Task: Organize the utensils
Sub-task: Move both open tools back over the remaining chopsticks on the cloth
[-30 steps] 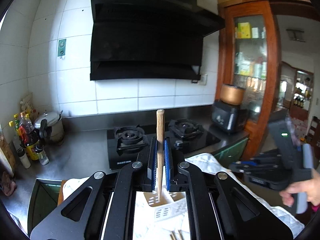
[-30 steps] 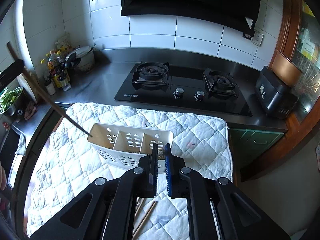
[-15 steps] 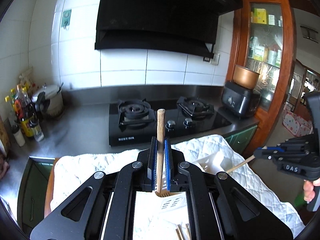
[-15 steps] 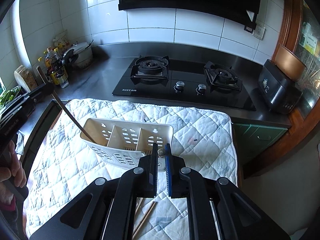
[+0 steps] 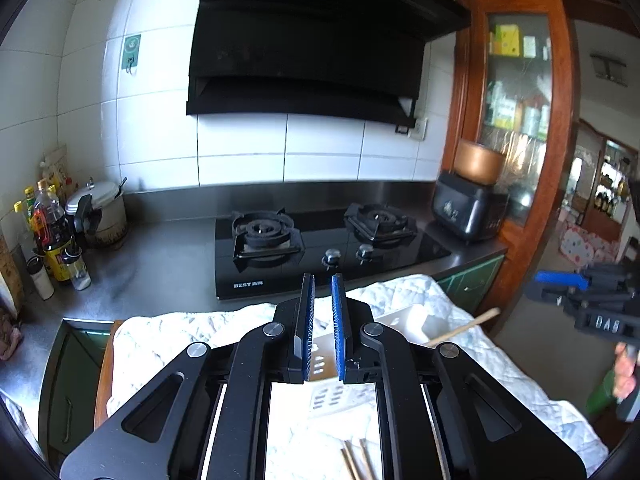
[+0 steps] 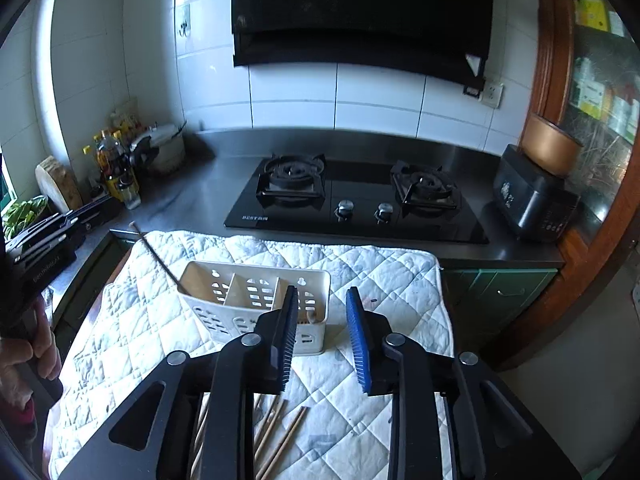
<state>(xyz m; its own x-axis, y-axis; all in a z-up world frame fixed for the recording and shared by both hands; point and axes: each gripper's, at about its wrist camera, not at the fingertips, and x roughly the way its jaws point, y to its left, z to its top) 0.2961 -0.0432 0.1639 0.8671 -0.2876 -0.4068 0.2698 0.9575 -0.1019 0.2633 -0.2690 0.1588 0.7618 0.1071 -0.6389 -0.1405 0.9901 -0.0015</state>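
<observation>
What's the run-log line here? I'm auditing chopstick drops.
left tongs: ajar, empty | right tongs: opening, empty | basket: chopstick in each end compartment | loose chopsticks: on quilt

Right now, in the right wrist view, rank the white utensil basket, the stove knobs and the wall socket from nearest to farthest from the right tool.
1. White utensil basket: just beyond the right tool, on the quilted cloth, slightly left.
2. Stove knobs: farther back, on the front edge of the black stove.
3. Wall socket: farthest, up on the tiled wall, to the right.
</observation>
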